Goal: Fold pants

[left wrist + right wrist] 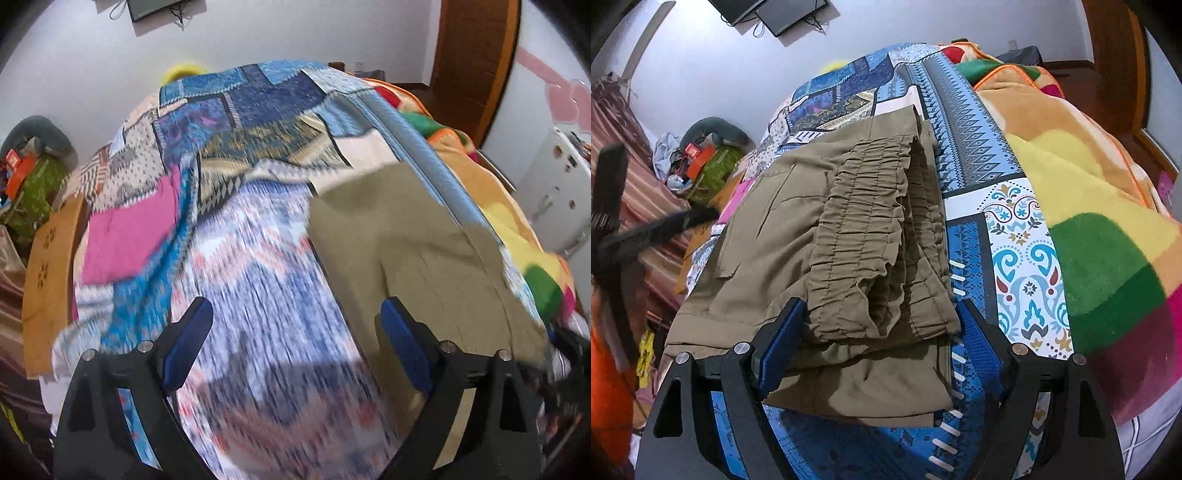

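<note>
Spread wide, my right gripper [882, 341] hangs just over the near end of the olive pants [820, 236], its blue pads either side of the gathered elastic waistband [871, 229] and pinching nothing. The pants lie on the patchwork bedspread [1019, 236], already doubled on themselves, with the waistband bundled on top of a flatter layer whose corner pokes out below toward me. I judge that I hold the jaws apart here because the fold has been laid down and the cloth needs no grip; from this spot I could press the bunched band flat or take the near edge for one more fold.

Off to the side, my left gripper [295, 343] is likewise open and empty, hovering over bare bedspread, with the pants [417, 243] beside its right finger [404, 347]. That view is smeared, so I cannot tell whether the finger touches the fabric. Keeping it clear of the bundle seems sensible: it cannot drag the stack askew.

Along the bed's far right side lies a bright fleece blanket [1100, 206], apart from the pants with a strip of bedspread between them. The elastic looks springy and may lift the top layer.
</note>
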Demonstrator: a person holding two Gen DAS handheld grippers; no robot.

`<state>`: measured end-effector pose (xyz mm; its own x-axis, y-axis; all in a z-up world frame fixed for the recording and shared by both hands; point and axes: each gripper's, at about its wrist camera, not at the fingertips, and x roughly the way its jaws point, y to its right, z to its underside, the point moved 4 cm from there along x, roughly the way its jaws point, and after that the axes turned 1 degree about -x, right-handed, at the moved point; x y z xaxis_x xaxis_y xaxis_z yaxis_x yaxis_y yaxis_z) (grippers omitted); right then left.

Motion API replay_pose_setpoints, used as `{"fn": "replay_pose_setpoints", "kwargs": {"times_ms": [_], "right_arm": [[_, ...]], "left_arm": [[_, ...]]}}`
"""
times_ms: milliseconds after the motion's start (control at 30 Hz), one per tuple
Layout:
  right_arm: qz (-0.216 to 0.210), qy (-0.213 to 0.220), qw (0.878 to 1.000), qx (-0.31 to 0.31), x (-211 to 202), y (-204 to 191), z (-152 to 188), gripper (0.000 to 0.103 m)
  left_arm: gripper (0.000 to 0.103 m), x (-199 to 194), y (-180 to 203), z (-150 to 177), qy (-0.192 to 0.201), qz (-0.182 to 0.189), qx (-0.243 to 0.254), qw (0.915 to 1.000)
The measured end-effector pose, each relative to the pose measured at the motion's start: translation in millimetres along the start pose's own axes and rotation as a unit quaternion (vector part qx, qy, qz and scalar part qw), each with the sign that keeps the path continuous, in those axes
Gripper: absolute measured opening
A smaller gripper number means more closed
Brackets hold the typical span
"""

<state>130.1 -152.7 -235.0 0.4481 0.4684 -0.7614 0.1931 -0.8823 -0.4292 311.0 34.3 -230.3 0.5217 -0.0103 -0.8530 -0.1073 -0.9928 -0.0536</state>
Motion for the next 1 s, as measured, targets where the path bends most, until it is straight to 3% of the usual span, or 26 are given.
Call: {"fn": "replay_pose_setpoints", "kwargs": {"times_ms": [233, 367, 433, 633, 800, 1000], "right_arm": [[-0.004, -0.001, 1.0, 0.0, 1, -2, 1, 0.081], [-0.008, -0.002, 1.0, 0.002, 2, -1, 0, 0.081], [-0.01, -0.003, 1.0, 0.003, 2, 0, 0, 0.082], [-0.009, -0.011, 1.0, -0.005, 6, 1, -3, 0.084], [0.014, -0.012, 0.999, -0.03, 3, -5, -7, 0.084], [0.047, 0.005, 0.997, -0.055, -12, -13, -14, 0.084]], "left_arm": [[0.097, 64, -1, -53, -0.03, -0.01, -0.026, 0.9992], [0.097, 109, 13, -57, -0.067, -0.028, 0.012, 0.9973], [0.102, 128, 15, -52, -0.086, -0.04, 0.028, 0.9951], [0.103, 120, 10, -43, -0.053, -0.038, 0.043, 0.997], [0.103, 112, -7, -31, -0.054, -0.039, 0.039, 0.997], [0.103, 82, -42, 6, -0.045, -0.064, 0.027, 0.9966]]}}
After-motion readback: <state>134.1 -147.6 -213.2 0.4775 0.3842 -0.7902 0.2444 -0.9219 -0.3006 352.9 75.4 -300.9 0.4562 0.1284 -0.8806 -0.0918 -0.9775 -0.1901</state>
